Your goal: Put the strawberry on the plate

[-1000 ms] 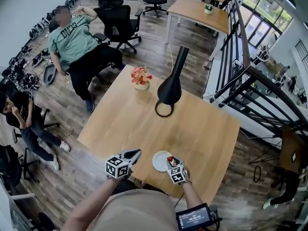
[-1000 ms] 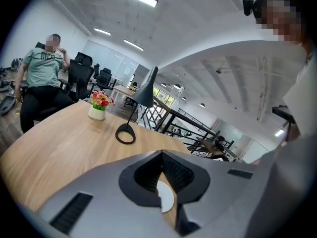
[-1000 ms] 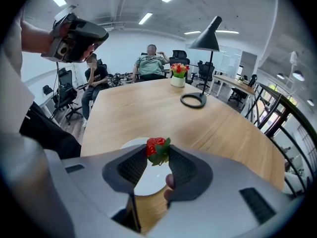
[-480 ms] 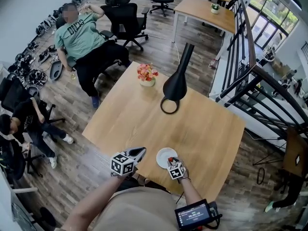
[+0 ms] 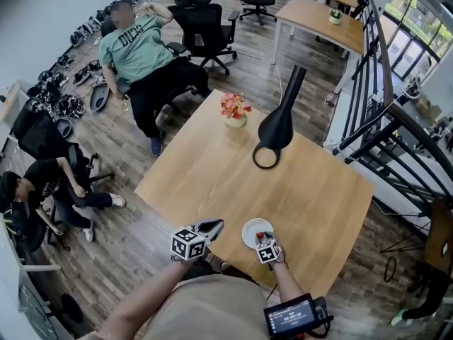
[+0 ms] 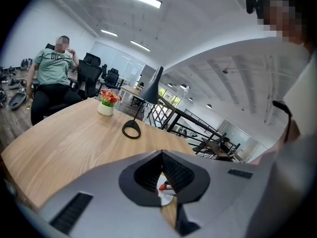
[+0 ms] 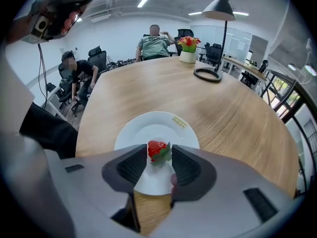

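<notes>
Right gripper (image 7: 159, 155): jaws clamped on the strawberry (image 7: 156, 148), red body toward the left jaw, green leaves against the right one. The plate (image 7: 148, 125) lies directly under and just ahead of the jaws, so the berry is over the plate's near half. Can't tell whether it touches the plate. Next move looks like straight down and release, no sideways shift. Left gripper (image 6: 161, 155): jaws together, empty, left of the plate by the worktop's (image 7: 233, 118) near edge. Lamp (image 5: 277, 126) and flower pot (image 5: 236, 119) are far off, well apart from all this.

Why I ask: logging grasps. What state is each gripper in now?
Left gripper: closed, empty.
Right gripper: closed on the strawberry, over the plate.
</notes>
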